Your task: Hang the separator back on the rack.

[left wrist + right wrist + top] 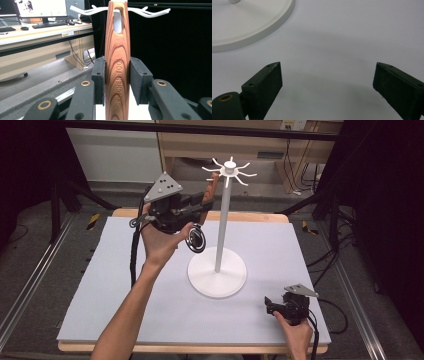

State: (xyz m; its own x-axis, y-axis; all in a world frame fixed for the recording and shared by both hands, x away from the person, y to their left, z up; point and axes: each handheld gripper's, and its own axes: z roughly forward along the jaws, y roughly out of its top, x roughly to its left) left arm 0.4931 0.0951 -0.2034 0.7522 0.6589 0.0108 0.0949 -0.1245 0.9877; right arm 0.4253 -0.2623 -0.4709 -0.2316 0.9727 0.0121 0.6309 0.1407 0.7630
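Observation:
A wooden utensil handle [117, 45] stamped "KITCHEN TOOL" stands upright between the pads [99, 75] of my left gripper [117, 78], which is shut on it. The slot at the handle's top end has a white hook [117, 11] of the rack in it. In the high view the left gripper [206, 202] is raised beside the rack's hooked crown [230, 170], with the handle [213, 185] touching it. A dark round part [196, 240] hangs below that hand. My right gripper [270, 307] rests low at the front right, and its jaws [327, 85] stand wide open over bare mat.
The white rack has a thin pole [222, 220] on a round base [217, 272] in the middle of the pale mat [125, 295]. The base's rim [262, 30] lies just ahead of the right gripper. Cables trail off both table sides. A desk with monitor [40, 7] stands behind.

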